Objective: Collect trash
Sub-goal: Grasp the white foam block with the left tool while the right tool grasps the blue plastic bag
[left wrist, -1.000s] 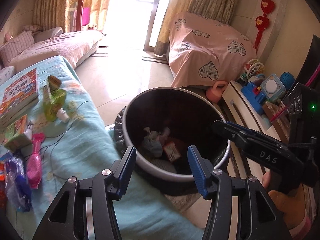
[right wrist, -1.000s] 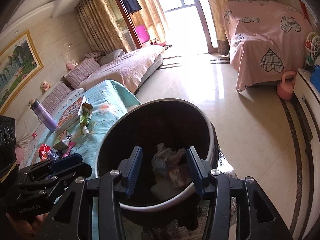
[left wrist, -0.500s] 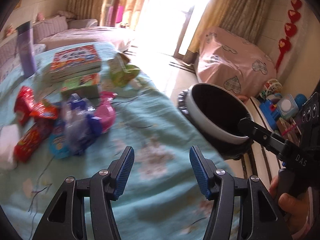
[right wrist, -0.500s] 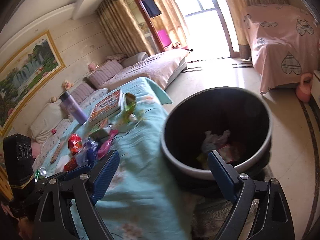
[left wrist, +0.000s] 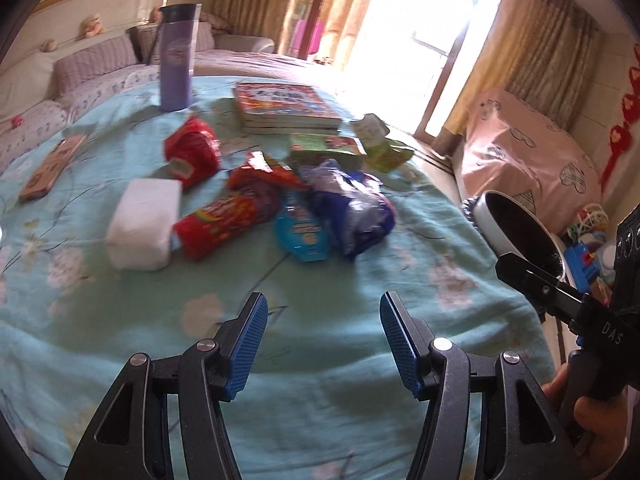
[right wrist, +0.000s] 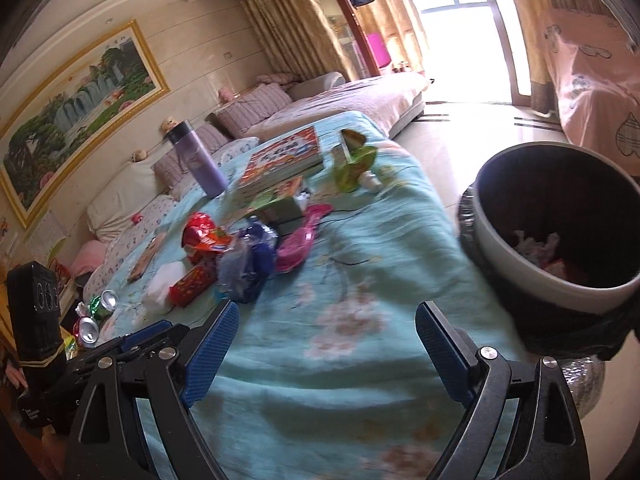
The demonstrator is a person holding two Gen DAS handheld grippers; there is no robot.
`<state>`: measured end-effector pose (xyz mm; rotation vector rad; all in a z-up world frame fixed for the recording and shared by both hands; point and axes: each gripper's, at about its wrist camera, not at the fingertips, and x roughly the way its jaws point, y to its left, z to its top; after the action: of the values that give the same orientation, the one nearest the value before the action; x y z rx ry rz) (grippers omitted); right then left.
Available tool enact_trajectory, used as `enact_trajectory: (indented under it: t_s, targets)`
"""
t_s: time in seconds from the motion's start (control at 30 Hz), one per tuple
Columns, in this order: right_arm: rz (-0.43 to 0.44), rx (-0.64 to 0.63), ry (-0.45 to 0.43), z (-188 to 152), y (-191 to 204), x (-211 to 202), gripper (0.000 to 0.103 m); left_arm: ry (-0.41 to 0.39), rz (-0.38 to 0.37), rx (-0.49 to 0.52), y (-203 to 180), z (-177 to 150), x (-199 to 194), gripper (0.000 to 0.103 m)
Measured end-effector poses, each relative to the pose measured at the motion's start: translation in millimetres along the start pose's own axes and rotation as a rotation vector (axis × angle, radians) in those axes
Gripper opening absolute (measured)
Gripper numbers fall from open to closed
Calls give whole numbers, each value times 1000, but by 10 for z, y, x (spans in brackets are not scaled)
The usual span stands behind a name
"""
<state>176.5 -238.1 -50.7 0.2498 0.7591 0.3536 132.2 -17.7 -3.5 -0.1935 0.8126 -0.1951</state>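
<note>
1. We hold the left gripper (left wrist: pixel 320 340) over the turquoise cloth (left wrist: pixel 340 288) covering the desk; its jaws have just been opening, with nothing between them.
2. Our right gripper (right wrist: pixel 326 350) has its jaws spread wide and empty.
3. The wrappers (left wrist: pixel 280 204) lie heaped mid-desk, ahead of both grippers.
4. The trash bin (right wrist: pixel 520 264) stands just beside the desk's edge, with crumpled paper inside.

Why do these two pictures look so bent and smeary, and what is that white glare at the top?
Left wrist view: fisheye lens curves the room's edges; the wrappers look smeared with motion blur; the window is blown out white. Right wrist view: same bending, dark corners; the bin rim and the cloth's flower print look streaked, the window glares.
</note>
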Motion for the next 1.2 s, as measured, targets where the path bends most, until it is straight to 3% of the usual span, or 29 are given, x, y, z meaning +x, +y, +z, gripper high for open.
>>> enact_trajectory:
  t_s: [0.3,0.63,0.97,1.1,1.2]
  targets:
    - [51,-46,52,-39,366,249,91,-18,76,-86,367,-62,-281,59]
    - [74,-62,66,149,517,514,89,-1,137,-107,661,185,-82,59]
    - [55,-93,120,243,556,936,73,44,146,-108,899,475,401,58]
    - [56,-98,149,252,567,1058,53,37,149,-102,945,522,434,58]
    - [60,-102,149,234,574,1047,53,17,147,-100,946,521,350,59]
